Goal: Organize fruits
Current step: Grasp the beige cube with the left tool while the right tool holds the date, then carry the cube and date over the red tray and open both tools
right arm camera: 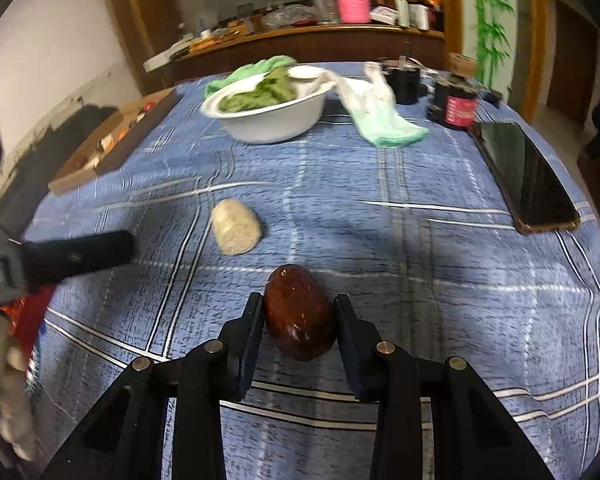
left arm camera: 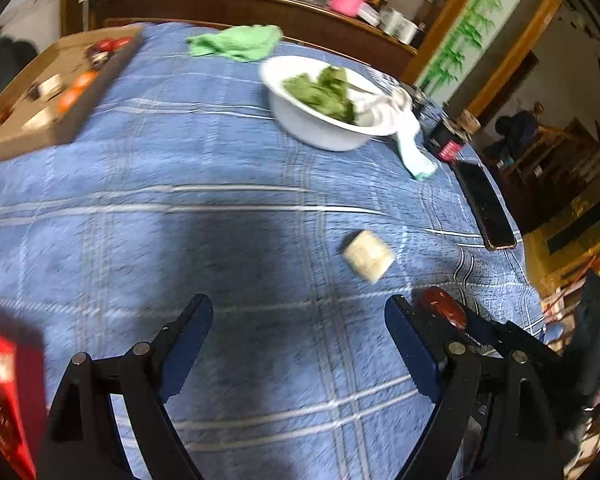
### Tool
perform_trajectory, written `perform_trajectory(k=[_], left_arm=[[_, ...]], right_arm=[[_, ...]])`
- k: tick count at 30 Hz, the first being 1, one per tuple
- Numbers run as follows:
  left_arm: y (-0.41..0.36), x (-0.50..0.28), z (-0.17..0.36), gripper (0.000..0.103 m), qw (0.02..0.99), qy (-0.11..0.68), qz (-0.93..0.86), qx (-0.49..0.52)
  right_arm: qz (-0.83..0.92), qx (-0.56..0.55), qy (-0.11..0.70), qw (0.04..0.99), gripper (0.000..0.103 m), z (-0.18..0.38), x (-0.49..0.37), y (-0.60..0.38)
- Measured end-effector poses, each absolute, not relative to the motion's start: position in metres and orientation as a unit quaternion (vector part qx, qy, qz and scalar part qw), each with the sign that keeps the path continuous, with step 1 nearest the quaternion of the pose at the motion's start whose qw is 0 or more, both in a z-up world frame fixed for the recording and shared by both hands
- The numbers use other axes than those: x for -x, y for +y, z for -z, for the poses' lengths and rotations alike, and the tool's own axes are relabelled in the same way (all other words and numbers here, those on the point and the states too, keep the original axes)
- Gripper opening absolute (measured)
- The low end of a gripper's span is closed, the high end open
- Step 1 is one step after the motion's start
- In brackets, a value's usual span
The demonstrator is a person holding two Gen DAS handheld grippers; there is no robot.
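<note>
Fruit under inspection: a dark red-brown, egg-shaped fruit (right arm camera: 300,312) lying on the blue checked cloth (right arm camera: 380,240) of the counter, near its front edge. The right hand-held gripper (right arm camera: 298,304) brackets it, one pad against each flank; the left pad appears in contact, the right pad touching or very nearly so. Judgement: the pinch is set but the fruit is not yet lifted, since it seems to rest on the cloth.

Left hand-held gripper (left arm camera: 300,312) is spread wide over bare cloth with nothing between its pads. The same fruit (left arm camera: 444,306) shows just beyond its right finger.

Other items: a pale beige block (right arm camera: 236,226) sits a little beyond the fruit, to its left. Further back stands a white bowl (right arm camera: 272,120) holding green leaves. A cardboard tray (right arm camera: 112,144) with small orange and red pieces lies along the far left edge and is the likely destination, though that cannot be confirmed. A dark phone (right arm camera: 528,176) lies at the right.

Recommendations for the step: confirm both pads bear on the widest part of the fruit. Its smooth, rounded skin may squirt forward under a tip-only pinch. Press gently, lift straight up, and carry clear of the beige block and the bowl rim.
</note>
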State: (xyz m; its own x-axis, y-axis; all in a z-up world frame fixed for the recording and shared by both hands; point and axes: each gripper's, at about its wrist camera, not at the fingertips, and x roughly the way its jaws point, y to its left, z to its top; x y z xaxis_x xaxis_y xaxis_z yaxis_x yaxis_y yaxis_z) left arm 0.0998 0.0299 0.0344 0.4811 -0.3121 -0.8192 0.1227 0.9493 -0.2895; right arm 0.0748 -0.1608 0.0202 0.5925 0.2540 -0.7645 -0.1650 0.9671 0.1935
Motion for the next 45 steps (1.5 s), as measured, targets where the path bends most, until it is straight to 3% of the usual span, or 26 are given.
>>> perform_trajectory(k=[14, 16, 17, 18, 35, 45], left_arm=[[-0.052, -0.129, -0.016, 0.086, 0.872, 0.438, 0.177, -0.131], [-0.052, -0.131, -0.012, 0.062, 0.867, 0.446, 0.178, -0.131], [-0.051, -0.131, -0.01, 0.044, 0.864, 0.45, 0.191, -0.119], [-0.049, -0.132, -0.01, 0.036, 0.861, 0.454, 0.205, -0.101], [0.008, -0.061, -0.043, 0.035, 0.883, 0.435, 0.172, -0.032], [0.126, 0.025, -0.089, 0.036, 0.915, 0.379, 0.104, 0.092]], right_arm=[[-0.099, -0.116, 0.441, 0.885, 0.036, -0.022, -0.081, -0.195], [-0.1, -0.113, 0.442, 0.884, 0.036, -0.021, -0.081, -0.195], [-0.1, -0.111, 0.447, 0.882, 0.036, -0.019, -0.082, -0.195], [-0.1, -0.11, 0.451, 0.88, 0.036, -0.017, -0.083, -0.194], [-0.099, -0.067, 0.432, 0.894, 0.034, -0.014, -0.086, -0.183], [-0.136, -0.101, 0.419, 0.892, 0.034, -0.024, -0.071, -0.176]])
